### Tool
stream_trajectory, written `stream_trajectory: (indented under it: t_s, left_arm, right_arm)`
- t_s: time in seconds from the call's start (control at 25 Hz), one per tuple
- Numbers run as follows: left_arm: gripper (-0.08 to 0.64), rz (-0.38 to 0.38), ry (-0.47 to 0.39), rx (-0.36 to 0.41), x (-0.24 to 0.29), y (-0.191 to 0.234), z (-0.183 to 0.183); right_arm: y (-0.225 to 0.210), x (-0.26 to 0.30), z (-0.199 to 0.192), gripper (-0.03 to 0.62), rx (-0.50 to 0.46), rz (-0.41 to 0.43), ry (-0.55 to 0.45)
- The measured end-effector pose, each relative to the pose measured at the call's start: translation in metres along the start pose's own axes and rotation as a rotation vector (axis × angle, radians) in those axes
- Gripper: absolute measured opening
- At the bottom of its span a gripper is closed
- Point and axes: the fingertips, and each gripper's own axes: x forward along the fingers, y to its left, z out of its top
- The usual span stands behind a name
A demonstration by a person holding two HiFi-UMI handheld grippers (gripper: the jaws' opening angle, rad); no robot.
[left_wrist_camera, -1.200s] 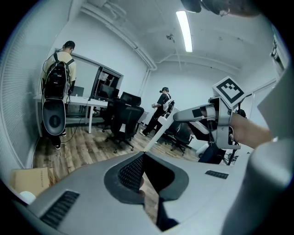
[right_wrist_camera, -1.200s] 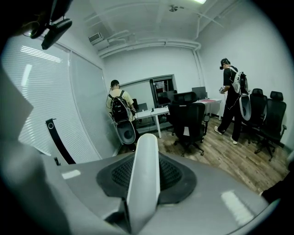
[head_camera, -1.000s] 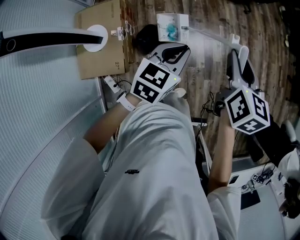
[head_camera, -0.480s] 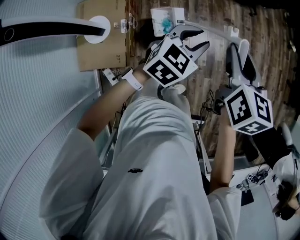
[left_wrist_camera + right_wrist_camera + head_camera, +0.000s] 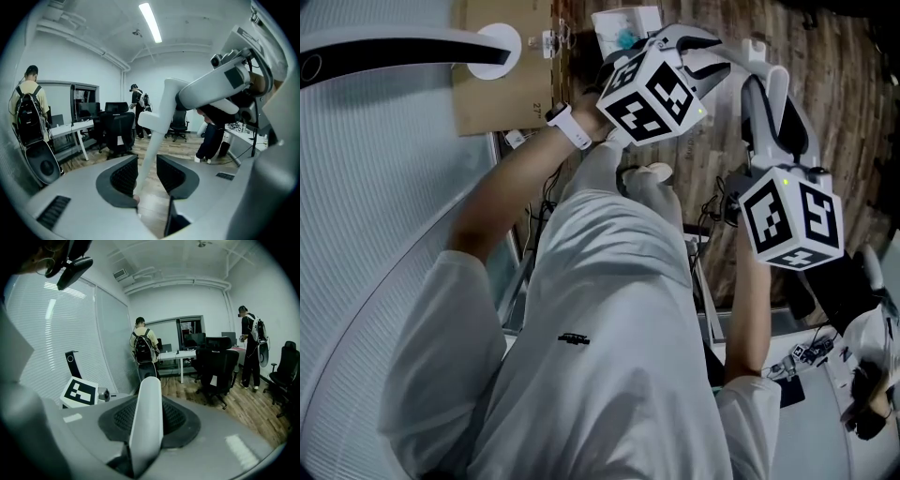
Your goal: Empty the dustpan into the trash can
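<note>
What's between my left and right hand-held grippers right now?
The dustpan's white handle: the right hand-held gripper grips one end, and it runs on between the jaws of the left hand-held gripper, just opened and apart. The left gripper view shows it.

Left hand-held gripper (image 5: 705, 54) rolled, shifted toward dustpan handle (image 5: 151, 143); jaws just opened; handle now between them
</note>
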Motion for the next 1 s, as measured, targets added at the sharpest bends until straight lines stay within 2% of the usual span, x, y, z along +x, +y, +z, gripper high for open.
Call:
stream_trajectory:
  t_s: [0.16, 0.32, 0.4, 0.6, 1.0]
  left_arm:
    - [0.101, 0.008, 0.007, 0.005, 0.001, -0.001, 0.004]
    - [0.129, 0.007, 0.028, 0.04, 0.003, -0.004, -0.003]
    - [0.107, 0.028, 0.018, 0.012, 0.005, 0.002, -0.004]
    - [0.104, 0.054, -0.016, -0.055, 0.006, 0.005, -0.002]
    - [0.104, 0.16, -0.063, -0.159, -0.007, 0.007, -0.012]
  right_arm:
    - [0.002, -0.001, 0.003, 0.123, -0.01, 0.016, -0.005]
    - [0.015, 0.004, 0.001, 0.123, -0.053, 0.042, 0.003]
    - [0.019, 0.009, -0.001, 0.123, -0.06, 0.053, 0.012]
    - [0.019, 0.009, -0.002, 0.124, -0.072, 0.071, 0.017]
    - [0.037, 0.006, -0.013, 0.123, -0.217, 0.158, -0.002]
